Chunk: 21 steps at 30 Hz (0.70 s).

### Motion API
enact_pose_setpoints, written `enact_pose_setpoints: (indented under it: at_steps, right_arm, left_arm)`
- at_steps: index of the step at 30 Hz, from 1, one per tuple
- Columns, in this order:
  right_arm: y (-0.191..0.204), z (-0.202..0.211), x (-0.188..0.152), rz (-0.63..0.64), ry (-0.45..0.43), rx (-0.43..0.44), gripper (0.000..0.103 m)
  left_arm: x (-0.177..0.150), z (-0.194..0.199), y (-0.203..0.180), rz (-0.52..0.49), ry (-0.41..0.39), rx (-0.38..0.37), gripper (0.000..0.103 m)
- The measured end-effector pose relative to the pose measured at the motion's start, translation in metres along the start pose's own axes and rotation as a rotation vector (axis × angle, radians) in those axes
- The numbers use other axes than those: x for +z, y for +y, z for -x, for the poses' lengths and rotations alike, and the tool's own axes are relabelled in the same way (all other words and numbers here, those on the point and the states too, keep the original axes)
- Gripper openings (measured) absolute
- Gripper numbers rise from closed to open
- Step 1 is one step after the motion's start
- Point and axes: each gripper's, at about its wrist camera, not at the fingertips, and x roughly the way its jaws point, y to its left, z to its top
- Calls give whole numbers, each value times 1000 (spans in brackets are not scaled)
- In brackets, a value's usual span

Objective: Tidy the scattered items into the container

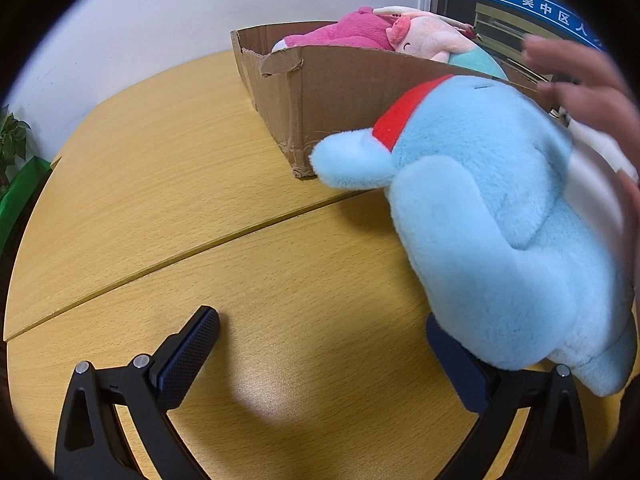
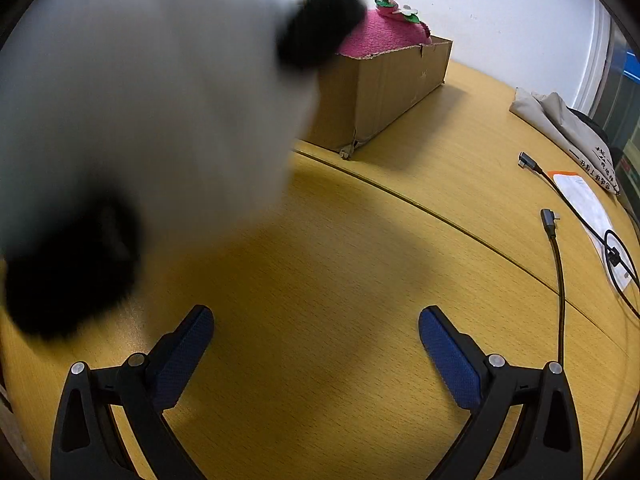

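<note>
A light blue plush toy [image 1: 500,220] with a red collar leans in front of the cardboard box [image 1: 340,96], its base over my left gripper's right finger. My left gripper [image 1: 320,344] is open and holds nothing. The box holds a pink plush [image 1: 352,32], a pale pink plush [image 1: 432,36] and a teal one. A bare hand [image 1: 580,84] hovers at the right by the blue toy. In the right wrist view a blurred white and black plush [image 2: 140,100] fills the upper left, above my open, empty right gripper [image 2: 316,340]. The box [image 2: 384,88] with the pink plush [image 2: 380,32] stands behind.
The wooden table [image 2: 360,260] has a seam across it. At its right edge lie two black cables [image 2: 556,248], a white paper [image 2: 588,208] and a beige cloth bag [image 2: 564,128]. A green plant [image 1: 12,148] is at the far left.
</note>
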Motion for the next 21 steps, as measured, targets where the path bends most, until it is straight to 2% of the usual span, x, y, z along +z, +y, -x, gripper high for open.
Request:
enact_pose_setpoints:
  at_steps: [21]
  right_arm:
    - [-1,0,1,1,0,0,103]
  left_arm:
    - [0,1,-2,1,0,2,103]
